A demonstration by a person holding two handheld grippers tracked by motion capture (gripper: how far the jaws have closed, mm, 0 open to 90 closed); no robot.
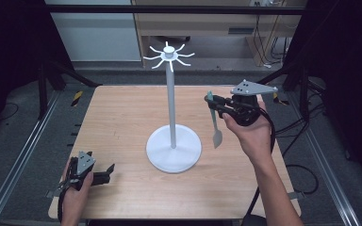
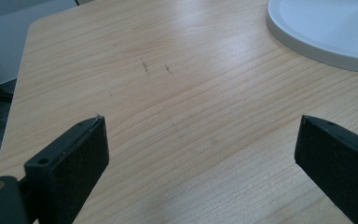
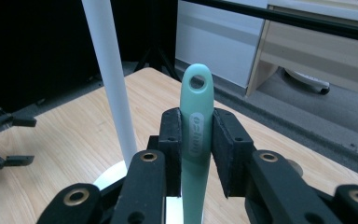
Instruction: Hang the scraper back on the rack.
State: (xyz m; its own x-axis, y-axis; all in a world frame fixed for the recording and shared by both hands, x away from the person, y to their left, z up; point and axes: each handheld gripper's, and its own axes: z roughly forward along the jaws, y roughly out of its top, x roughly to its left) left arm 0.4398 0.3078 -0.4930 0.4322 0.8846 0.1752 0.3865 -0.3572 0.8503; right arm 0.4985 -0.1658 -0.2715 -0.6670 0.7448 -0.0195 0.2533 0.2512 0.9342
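Two grippers: my right gripper (image 3: 196, 140) clamps the spatula (image 1: 214, 120) upright beside the stand (image 1: 172, 113), hole topmost for hooking; my left gripper (image 2: 200, 154) rests, jaws apart.

White stand (image 1: 172, 108) occupies table (image 1: 118, 117) centre; round base (image 1: 173, 149) and upright pole block crossing. Bare wood left and front of base passable.

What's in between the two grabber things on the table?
The white stand, seen in the high view: its round base and tall pole sit between the open left gripper and the right gripper, which holds a green spatula.
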